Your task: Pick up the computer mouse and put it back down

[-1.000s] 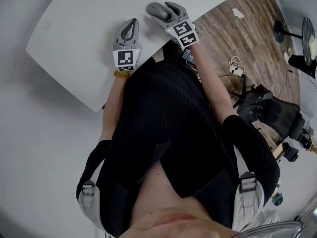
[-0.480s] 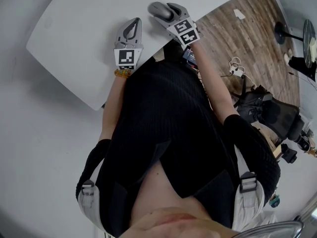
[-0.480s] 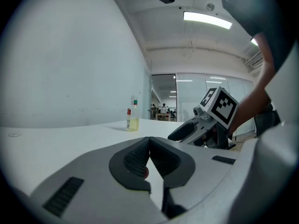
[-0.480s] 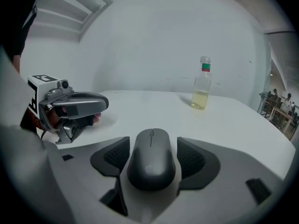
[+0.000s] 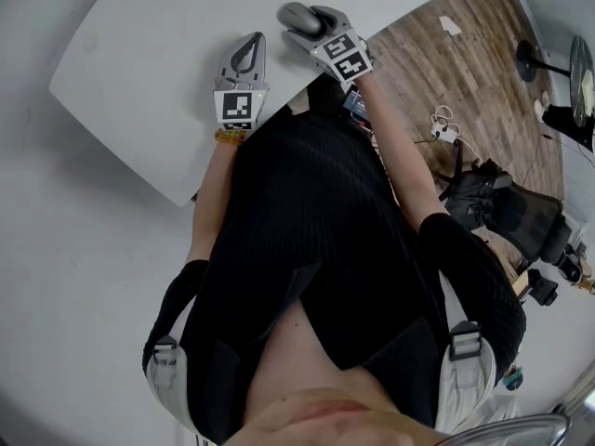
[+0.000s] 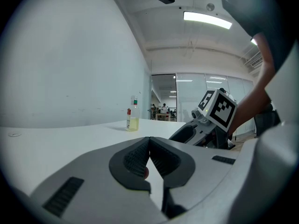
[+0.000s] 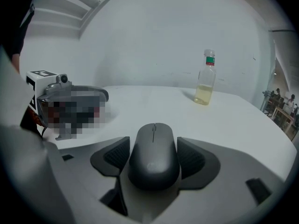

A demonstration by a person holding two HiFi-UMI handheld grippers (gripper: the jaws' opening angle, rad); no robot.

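A dark grey computer mouse [image 7: 154,164] sits between the pads of my right gripper [image 7: 154,143], whose jaws press against both its sides. In the head view the mouse [image 5: 296,14] pokes out ahead of the right gripper [image 5: 311,21], over the white table [image 5: 139,45] near its front edge; whether it touches the tabletop I cannot tell. My left gripper [image 5: 248,46] rests on the table a little to the left. Its jaws are shut tip to tip with nothing in them [image 6: 149,143]. The right gripper [image 6: 196,130] also appears in the left gripper view, at the right.
A small bottle [image 7: 205,80] of yellowish liquid stands farther back on the table, also seen as the bottle [image 6: 133,117] in the left gripper view. Beyond the table's right edge are wood floor [image 5: 437,63], loose cables [image 5: 444,124] and a black office chair [image 5: 507,210].
The right gripper with the mouse has shifted slightly away from the body and turned a little. The left gripper has stayed in place.
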